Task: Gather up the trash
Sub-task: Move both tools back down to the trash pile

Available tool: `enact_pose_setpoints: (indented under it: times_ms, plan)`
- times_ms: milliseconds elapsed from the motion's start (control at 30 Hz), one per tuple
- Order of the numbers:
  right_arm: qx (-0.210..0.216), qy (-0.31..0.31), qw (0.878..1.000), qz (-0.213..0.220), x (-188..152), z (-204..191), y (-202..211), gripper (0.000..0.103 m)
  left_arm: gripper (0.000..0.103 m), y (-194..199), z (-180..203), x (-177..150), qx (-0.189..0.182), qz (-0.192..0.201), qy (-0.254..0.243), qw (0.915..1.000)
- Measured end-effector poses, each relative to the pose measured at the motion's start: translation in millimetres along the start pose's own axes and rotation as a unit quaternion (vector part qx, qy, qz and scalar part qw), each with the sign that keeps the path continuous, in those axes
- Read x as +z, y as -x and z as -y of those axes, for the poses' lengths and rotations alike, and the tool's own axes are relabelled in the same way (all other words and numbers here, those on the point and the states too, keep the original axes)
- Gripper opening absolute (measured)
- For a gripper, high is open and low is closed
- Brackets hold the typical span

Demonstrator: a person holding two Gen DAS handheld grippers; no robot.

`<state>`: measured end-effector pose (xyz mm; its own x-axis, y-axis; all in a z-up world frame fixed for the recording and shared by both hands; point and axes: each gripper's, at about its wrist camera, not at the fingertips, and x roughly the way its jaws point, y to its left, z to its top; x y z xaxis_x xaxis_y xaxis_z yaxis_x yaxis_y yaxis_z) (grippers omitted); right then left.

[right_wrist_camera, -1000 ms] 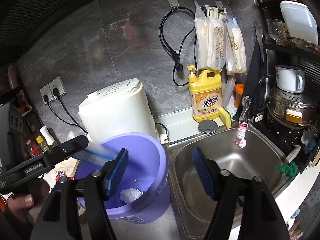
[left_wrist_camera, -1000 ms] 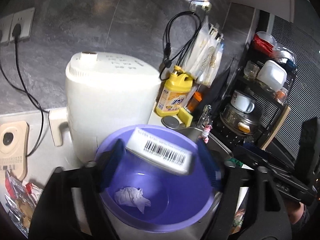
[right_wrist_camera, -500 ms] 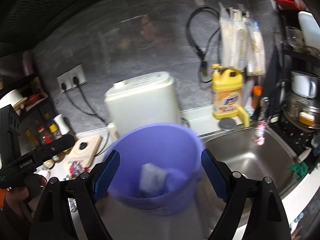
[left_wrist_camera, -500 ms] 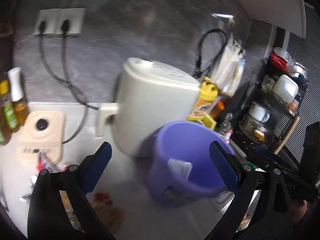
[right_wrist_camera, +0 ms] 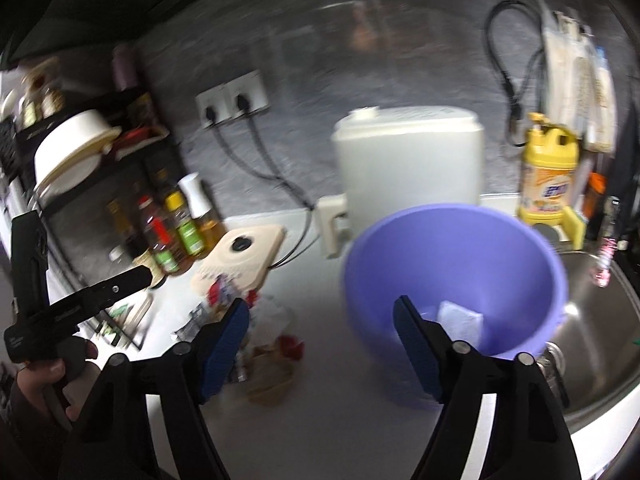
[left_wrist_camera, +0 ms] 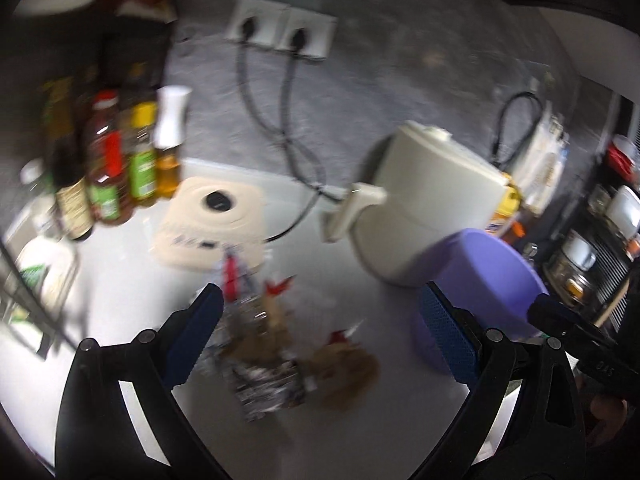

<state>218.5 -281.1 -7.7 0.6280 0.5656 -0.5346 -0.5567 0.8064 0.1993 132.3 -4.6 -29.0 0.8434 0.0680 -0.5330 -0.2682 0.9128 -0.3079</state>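
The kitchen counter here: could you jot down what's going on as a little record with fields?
Surface: white counter
Trash waiting: crumpled wrappers lying loose on the counter
Bin: purple bucket, something white inside
Behind bucket: white appliance
Beside bucket: steel sink
Left side: sauce bottles
Left tool: open, empty, pointing toward the wrappers
Right tool: jaws closing, nothing between them, aimed between the wrappers and the bucket

Glossy purple plastic bucket point(right_wrist_camera: 456, 280), brushed steel sink point(right_wrist_camera: 592, 352), crinkled foil wrappers point(left_wrist_camera: 268, 376), smooth white countertop point(left_wrist_camera: 320, 432)
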Motion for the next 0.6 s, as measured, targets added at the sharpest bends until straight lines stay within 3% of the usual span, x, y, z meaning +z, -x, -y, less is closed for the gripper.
enact_pose_setpoints:
  times_ms: [233, 600]
  plan:
    - [0.027, 0.029, 0.998, -0.050, -21.8, -35.2, -36.4, 0.060, 0.097, 0.4, -44.3, -26.5, 0.030, -0.020, 0.037, 0.9987]
    - [0.025, 0.036, 0.989, -0.140, -71.9, -43.7, -106.9, 0.058, 0.097, -48.8, -58.8, -68.3, 0.016, -0.083, 0.076, 0.9935]
